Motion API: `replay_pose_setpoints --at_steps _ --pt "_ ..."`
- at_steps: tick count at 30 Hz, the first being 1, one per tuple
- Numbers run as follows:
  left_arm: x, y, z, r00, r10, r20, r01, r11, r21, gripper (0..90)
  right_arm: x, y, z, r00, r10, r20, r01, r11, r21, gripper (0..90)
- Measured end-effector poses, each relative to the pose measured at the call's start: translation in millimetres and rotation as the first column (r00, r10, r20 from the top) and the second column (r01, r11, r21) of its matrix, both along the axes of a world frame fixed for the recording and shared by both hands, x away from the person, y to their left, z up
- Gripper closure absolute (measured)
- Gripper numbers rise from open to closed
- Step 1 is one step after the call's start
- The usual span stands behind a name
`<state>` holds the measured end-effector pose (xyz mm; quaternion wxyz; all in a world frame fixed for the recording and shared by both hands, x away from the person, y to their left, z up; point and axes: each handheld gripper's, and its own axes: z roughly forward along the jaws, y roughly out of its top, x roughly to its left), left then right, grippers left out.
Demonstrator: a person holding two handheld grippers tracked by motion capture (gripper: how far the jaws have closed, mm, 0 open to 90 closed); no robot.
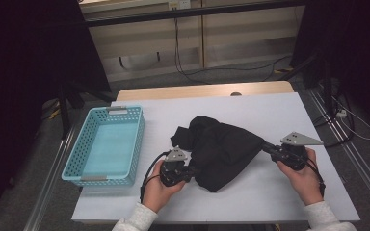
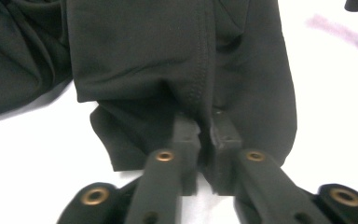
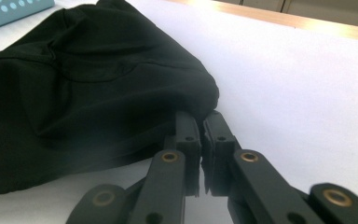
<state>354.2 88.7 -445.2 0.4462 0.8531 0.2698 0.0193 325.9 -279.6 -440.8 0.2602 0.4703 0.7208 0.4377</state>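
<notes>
A black garment (image 1: 221, 149) lies crumpled on the white table cover (image 1: 279, 113), near the middle. My left gripper (image 1: 192, 169) is at its near left edge. In the left gripper view the jaws (image 2: 205, 128) are shut on a stitched seam fold of the garment (image 2: 168, 56). My right gripper (image 1: 265, 146) is at the garment's right corner, which is drawn out to a point toward it. In the right gripper view its jaws (image 3: 201, 119) are pinched together on the edge of the black fabric (image 3: 74, 84).
A light blue perforated basket (image 1: 137, 139) stands at the left side of the table, with nothing in it. The wooden table edge (image 1: 202, 90) shows at the far side. Cables run on the floor behind and to the right.
</notes>
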Motion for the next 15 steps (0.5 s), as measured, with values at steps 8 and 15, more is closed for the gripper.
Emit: replay_pose_setpoints --at_steps 8,15 --pt "10.2 30.8 24.2 0.9940 0.103 -0.038 -0.105 0.9918 -0.073 87.0 -0.4 10.3 0.4 0.9985 0.055 0.011 -0.054 0.998 -0.016 85.8" --pt "19.5 58.0 31.6 0.9809 0.184 -0.062 -0.190 0.9770 -0.098 86.9 -2.5 26.6 -5.8 0.9915 0.126 -0.034 -0.127 0.992 -0.029 85.1"
